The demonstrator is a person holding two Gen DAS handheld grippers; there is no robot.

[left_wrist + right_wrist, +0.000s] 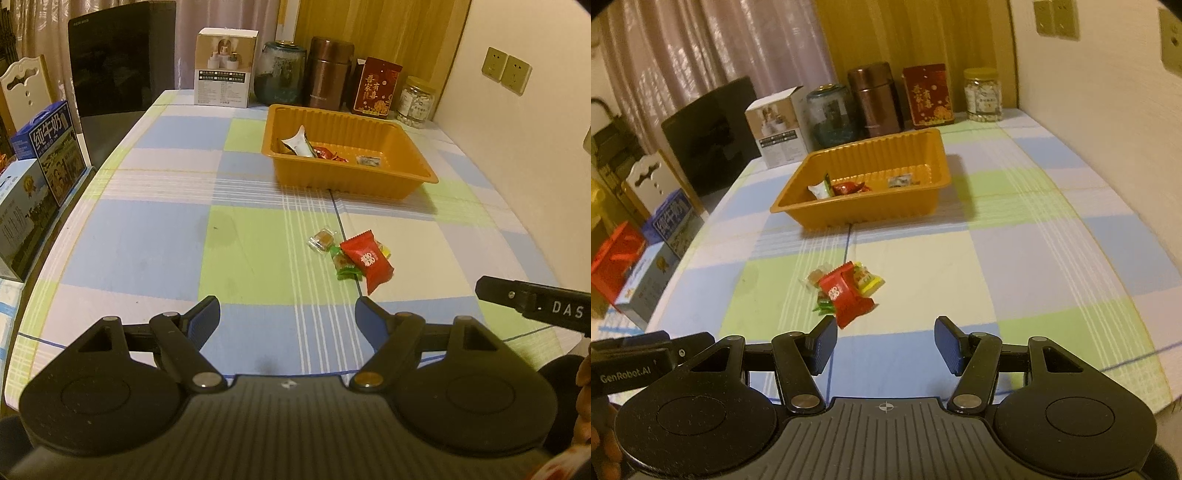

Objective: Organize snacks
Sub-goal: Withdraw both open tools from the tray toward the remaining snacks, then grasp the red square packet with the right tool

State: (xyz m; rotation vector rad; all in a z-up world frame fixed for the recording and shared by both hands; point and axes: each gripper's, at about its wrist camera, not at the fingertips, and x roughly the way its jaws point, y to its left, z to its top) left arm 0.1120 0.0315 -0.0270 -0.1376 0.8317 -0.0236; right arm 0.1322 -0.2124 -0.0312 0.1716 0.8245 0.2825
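A small pile of wrapped snacks lies mid-table: a red packet point(367, 263) point(846, 295), a green-wrapped candy point(345, 267) point(823, 307), a clear-wrapped candy point(322, 240) point(814, 277) and a yellow one point(868, 278). Behind them an orange plastic tray point(413, 147) point(934, 155) holds a white packet point(301, 144), red candies point(849, 188) and a small silver one point(899, 181). My left gripper point(288, 319) hovers open over the near table, the pile ahead and to its right. My right gripper point(884, 341) is open too, empty, with the pile just ahead-left.
Along the far edge stand a white box point(223, 70), a glass jar point(282, 72), a brown canister point(328, 74), a red tin point(376, 86) and a jar of white pieces point(415, 101). Milk cartons point(51, 155) sit off the table's left edge. A wall lies right.
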